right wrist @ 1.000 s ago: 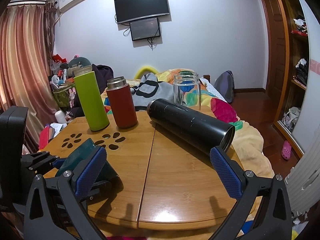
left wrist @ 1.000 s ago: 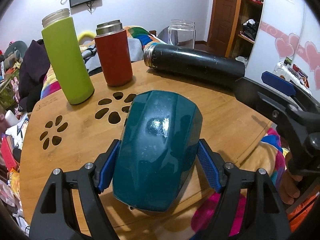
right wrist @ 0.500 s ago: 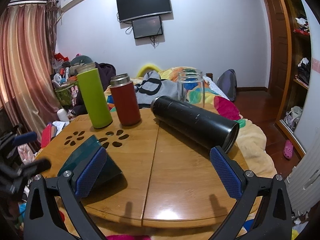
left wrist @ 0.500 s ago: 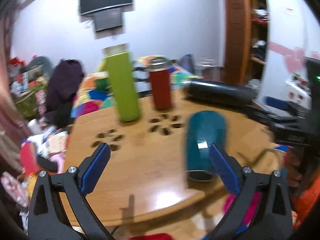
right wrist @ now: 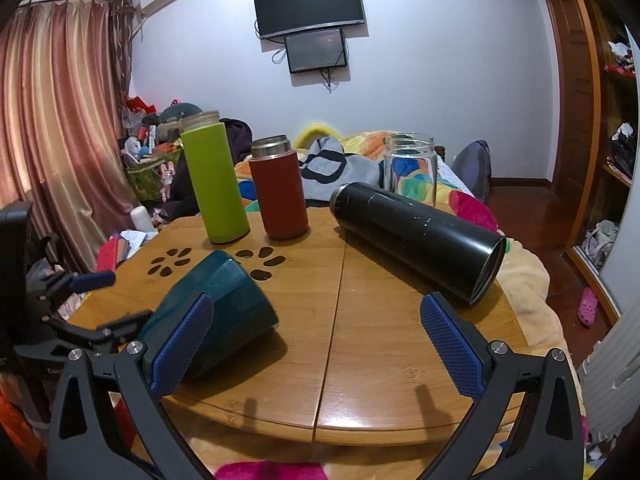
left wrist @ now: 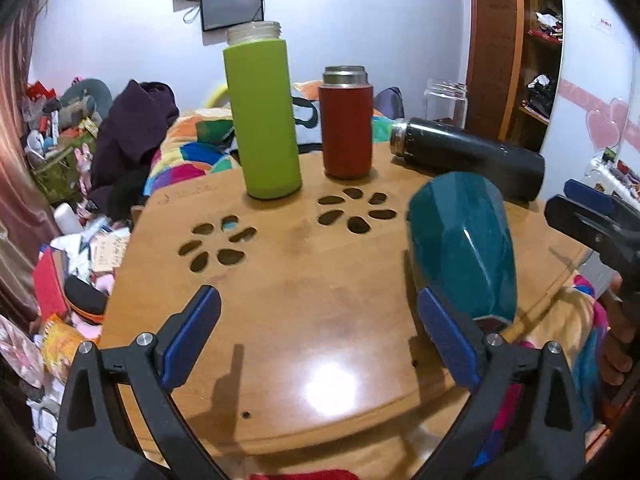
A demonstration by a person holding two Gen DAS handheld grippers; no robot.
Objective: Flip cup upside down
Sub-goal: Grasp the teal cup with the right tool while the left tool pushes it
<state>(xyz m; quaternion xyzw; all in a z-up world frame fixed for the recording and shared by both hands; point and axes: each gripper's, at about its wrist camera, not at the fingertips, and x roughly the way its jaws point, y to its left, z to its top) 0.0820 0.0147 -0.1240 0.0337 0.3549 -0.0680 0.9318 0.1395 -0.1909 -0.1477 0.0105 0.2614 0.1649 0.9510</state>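
The teal faceted cup (left wrist: 460, 244) lies on its side near the front edge of the round wooden table (left wrist: 280, 280). It also shows in the right wrist view (right wrist: 216, 304), with its mouth toward the front. My left gripper (left wrist: 320, 336) is open and empty, to the left of the cup, with its right finger close beside it. My right gripper (right wrist: 316, 344) is open and empty above the table's front edge; its left finger overlaps the cup in view.
A green bottle (right wrist: 214, 184) and a red flask (right wrist: 280, 188) stand upright at the back. A black thermos (right wrist: 416, 236) lies on its side at the right. A clear glass jar (right wrist: 410, 168) stands behind it. Flower-shaped holes (left wrist: 356, 212) pierce the tabletop.
My left gripper let go of the teal cup, opened wide and drew back to the left. The cup now lies on the table. The right gripper has barely moved.
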